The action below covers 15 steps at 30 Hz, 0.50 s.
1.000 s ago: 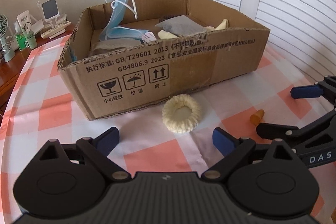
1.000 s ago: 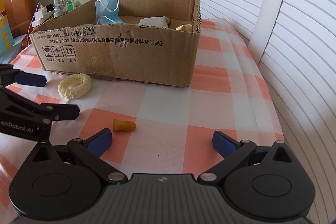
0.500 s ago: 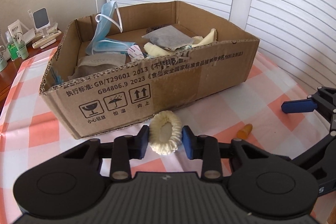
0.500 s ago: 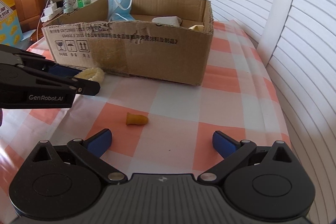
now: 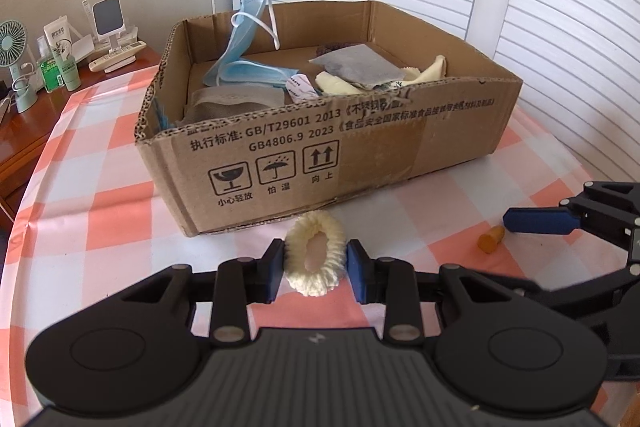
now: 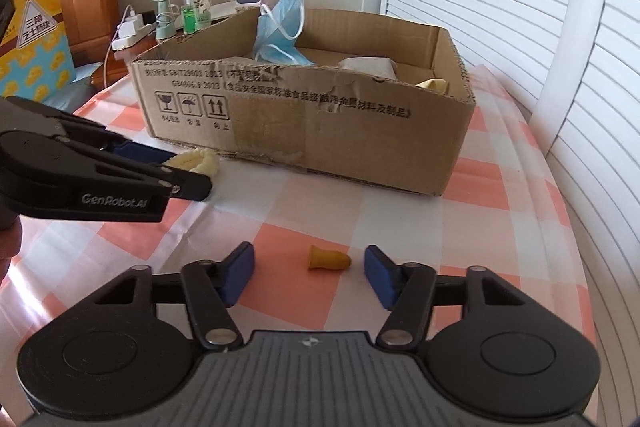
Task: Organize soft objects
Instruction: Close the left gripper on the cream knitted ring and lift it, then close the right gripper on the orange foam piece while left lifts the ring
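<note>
Since the earlier frame, the left gripper [image 5: 316, 262] is clamping the one cream knitted ring-shaped scrunchie [image 5: 315, 253], squeezed into an upright oval just before the brown cardboard box [image 5: 360, 163] printed "GB/T29601 2013" and "GB4806.9 2023". The right gripper [image 6: 309, 271] has just been closing, its jaws standing apart around the single small orange rubber finger cot [image 6: 328, 260], which is lying on the orange-and-white checked tablecloth [image 6: 400, 227], long axis crosswise, narrow tip pointing right. "GenRobot.AI" is showing on the left gripper's side.
</note>
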Tool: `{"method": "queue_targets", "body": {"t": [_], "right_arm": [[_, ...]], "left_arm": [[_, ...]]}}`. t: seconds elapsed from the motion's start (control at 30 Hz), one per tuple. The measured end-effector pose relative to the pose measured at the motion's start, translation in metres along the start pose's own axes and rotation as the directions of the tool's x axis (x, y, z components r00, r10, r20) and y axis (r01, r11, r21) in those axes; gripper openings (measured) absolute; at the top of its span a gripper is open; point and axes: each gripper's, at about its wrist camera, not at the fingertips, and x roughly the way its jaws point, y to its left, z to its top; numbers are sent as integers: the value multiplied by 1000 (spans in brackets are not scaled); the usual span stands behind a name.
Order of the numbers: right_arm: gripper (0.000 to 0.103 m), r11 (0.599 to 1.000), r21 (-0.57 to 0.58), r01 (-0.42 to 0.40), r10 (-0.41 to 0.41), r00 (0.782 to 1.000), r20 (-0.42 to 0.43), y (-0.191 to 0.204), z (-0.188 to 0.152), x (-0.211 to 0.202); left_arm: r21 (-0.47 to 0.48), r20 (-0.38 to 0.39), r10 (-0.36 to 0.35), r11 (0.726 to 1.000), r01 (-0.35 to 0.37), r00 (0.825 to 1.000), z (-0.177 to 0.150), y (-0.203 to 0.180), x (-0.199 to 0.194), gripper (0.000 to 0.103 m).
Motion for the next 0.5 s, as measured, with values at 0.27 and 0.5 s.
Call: {"method": "queue_targets", "body": {"t": [0.27, 0.5], "right_arm": [[27, 999, 18, 28, -28, 1000, 1, -7, 2, 0], [26, 999, 24, 25, -25, 1000, 0, -8, 2, 0]], "left_arm": [[0, 0, 1, 1000, -1, 1000, 0, 0, 0, 32], [7, -2, 4, 1000, -4, 1000, 0, 1, -3, 32]]}}
